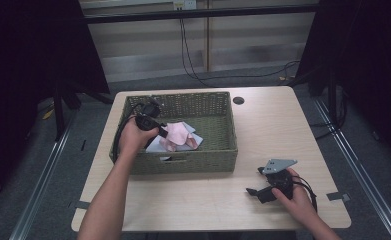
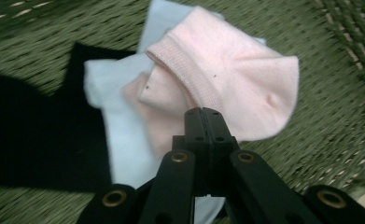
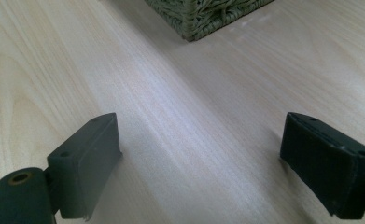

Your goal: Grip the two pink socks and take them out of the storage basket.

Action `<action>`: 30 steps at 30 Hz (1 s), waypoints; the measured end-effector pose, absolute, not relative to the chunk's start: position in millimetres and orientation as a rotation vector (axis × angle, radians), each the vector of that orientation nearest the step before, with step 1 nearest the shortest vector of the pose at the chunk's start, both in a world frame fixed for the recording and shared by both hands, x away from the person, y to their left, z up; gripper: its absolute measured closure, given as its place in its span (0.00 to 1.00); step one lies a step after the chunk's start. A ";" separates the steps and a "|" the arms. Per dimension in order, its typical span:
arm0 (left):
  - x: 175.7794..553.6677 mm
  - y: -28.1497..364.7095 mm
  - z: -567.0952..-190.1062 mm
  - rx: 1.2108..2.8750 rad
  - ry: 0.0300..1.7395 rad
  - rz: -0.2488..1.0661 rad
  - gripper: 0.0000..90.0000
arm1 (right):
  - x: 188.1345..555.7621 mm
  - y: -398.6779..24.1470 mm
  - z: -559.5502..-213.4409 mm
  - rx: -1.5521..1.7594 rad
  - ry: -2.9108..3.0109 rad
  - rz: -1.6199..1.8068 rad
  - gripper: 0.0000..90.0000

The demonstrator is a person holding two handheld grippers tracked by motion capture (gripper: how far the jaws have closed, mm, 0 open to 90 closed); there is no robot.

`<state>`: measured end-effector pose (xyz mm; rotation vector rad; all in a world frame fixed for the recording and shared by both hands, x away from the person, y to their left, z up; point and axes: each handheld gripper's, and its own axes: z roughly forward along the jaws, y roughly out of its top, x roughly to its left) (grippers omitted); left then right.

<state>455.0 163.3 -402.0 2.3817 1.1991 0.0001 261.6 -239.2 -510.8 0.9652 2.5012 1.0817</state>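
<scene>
Right hand-held gripper (image 1: 257,192) at near edge of worktop (image 1: 263,130), jaws wide apart, nothing between them, well apart from basket (image 1: 183,162). Farther on, left hand-held gripper (image 2: 203,114) inside basket, jaws pressed together on near edge of pink sock (image 2: 227,84), as far as left gripper view allows to tell. Sock straight ahead of those jaws, long axis across them, cuff to left, toe to right. Under it a white sock (image 2: 105,98), then a black one (image 2: 77,65) on woven floor. Left hand clearly nearer; likely next a lift straight up, with care not to drag white sock along.
</scene>
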 end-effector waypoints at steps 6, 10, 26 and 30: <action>454.7 187.4 -400.7 2.387 1.246 0.017 1.00 | 261.6 -239.2 -510.8 0.965 2.501 1.082 0.12; 452.2 186.3 -397.9 2.369 1.182 0.026 0.96 | 261.7 -239.2 -510.8 0.965 2.501 1.082 0.12; 453.2 112.6 -401.9 2.371 0.949 0.028 0.50 | 262.0 -239.0 -510.8 0.963 2.503 1.082 0.12; 457.2 107.1 -413.7 2.435 0.964 0.070 0.50 | 262.1 -239.0 -510.9 0.962 2.503 1.084 0.12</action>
